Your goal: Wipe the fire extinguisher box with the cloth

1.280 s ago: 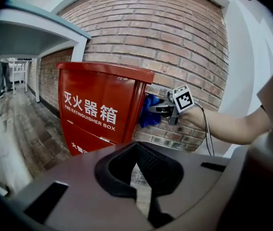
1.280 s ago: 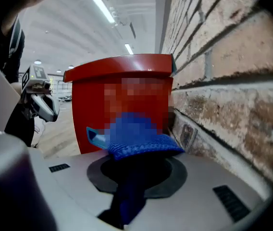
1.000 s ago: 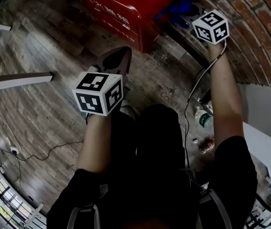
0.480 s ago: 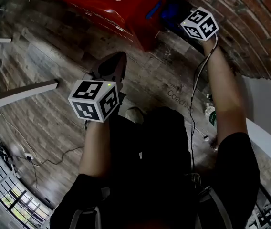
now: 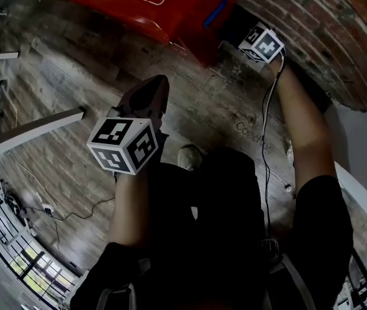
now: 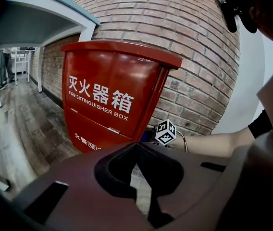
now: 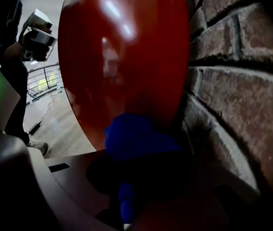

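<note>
The fire extinguisher box (image 6: 112,95) stands upright against the brick wall (image 7: 232,81), lettered front facing the room. My right gripper (image 7: 127,196) clamps the blue cloth (image 7: 136,138) against the box's wall-side flank. My left gripper (image 6: 137,177) is closed and empty.

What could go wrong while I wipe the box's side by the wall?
1. The right gripper works in the narrow gap between the fire extinguisher box and the brick wall; a jaw might scrape the bricks.
2. The blue cloth is bunched, so bare jaw could rub the red paint.
3. The cable along the right arm may snag.
</note>
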`<state>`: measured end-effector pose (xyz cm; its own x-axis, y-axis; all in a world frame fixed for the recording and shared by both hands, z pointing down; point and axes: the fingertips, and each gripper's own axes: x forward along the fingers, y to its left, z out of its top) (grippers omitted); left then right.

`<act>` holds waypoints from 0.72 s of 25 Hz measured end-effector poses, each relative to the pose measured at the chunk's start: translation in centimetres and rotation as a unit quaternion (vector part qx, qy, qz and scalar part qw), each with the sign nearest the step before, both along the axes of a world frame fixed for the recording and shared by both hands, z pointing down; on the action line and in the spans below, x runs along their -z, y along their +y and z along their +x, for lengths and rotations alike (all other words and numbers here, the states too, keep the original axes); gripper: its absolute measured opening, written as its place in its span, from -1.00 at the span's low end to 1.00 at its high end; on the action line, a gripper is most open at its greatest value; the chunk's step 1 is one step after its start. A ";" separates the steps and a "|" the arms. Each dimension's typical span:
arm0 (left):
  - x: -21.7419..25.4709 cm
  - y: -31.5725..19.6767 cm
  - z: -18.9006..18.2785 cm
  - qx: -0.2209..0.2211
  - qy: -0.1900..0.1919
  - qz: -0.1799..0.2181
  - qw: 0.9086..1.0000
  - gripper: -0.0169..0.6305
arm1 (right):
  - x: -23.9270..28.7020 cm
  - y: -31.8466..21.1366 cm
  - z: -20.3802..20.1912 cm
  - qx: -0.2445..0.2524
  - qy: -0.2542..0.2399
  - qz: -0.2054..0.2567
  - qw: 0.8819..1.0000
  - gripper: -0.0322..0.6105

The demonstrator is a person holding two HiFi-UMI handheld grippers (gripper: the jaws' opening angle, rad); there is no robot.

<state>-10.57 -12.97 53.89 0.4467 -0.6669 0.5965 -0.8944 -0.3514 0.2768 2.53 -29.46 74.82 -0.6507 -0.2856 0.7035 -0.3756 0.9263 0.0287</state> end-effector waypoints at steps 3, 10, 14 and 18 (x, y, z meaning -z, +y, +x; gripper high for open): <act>-0.2 0.0 -0.3 -0.001 -0.006 -0.005 1.000 -0.93 | -2.0 0.0 0.0 -0.003 0.017 -0.014 1.000 -0.60; -0.5 0.1 0.5 -0.024 -0.012 -0.014 1.000 -0.93 | -7.8 -0.1 0.5 -0.018 0.087 -0.029 0.996 -0.60; -0.4 0.6 -0.6 -0.018 -0.005 -0.007 1.000 -0.93 | -9.6 1.0 -0.6 -0.026 0.093 -0.059 0.994 -0.60; -0.1 0.7 -0.8 -0.016 -0.003 -0.009 1.000 -0.93 | -11.4 3.4 -1.6 -0.036 0.081 -0.109 0.990 -0.60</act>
